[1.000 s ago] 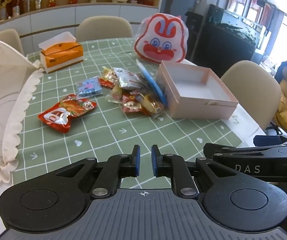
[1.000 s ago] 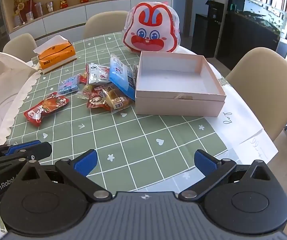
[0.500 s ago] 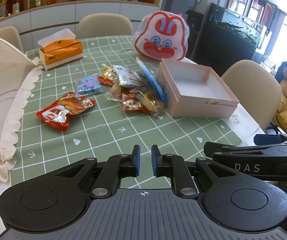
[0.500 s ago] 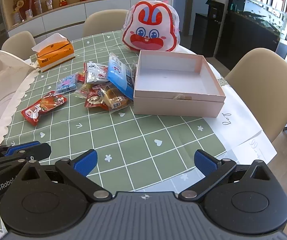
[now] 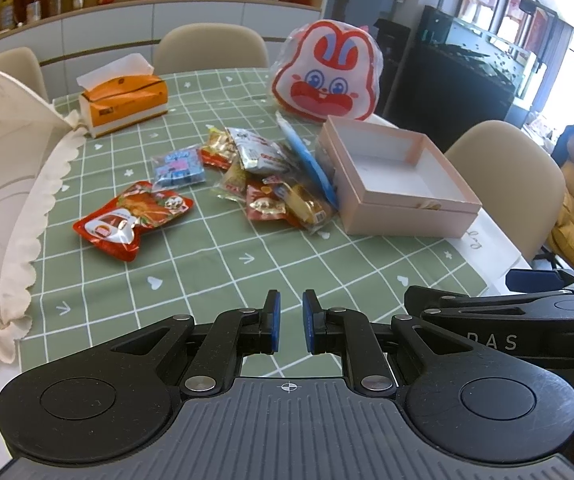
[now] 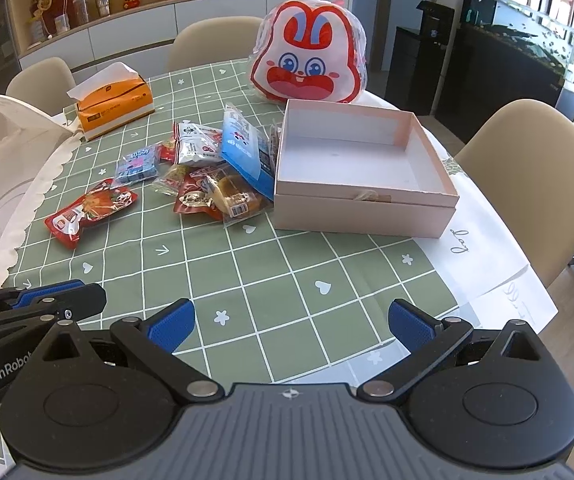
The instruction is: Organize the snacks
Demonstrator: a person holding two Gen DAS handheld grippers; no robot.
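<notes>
Sorting not begun: your left gripper (image 5: 289,326) fingers together and empty, right gripper (image 6: 291,326) fingers apart; next, carry one snack packet (image 6: 87,212) into the pink box (image 6: 363,204).

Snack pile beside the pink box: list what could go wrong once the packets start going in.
1. The blue packet leans against the pink box; pulling a packet from the overlapping pile beneath may topple it.
2. The box looks light and empty, so a push from a packet could slide it toward the table edge.
3. The left gripper is shut with nothing in it, so it must open first; the right gripper is open.
</notes>
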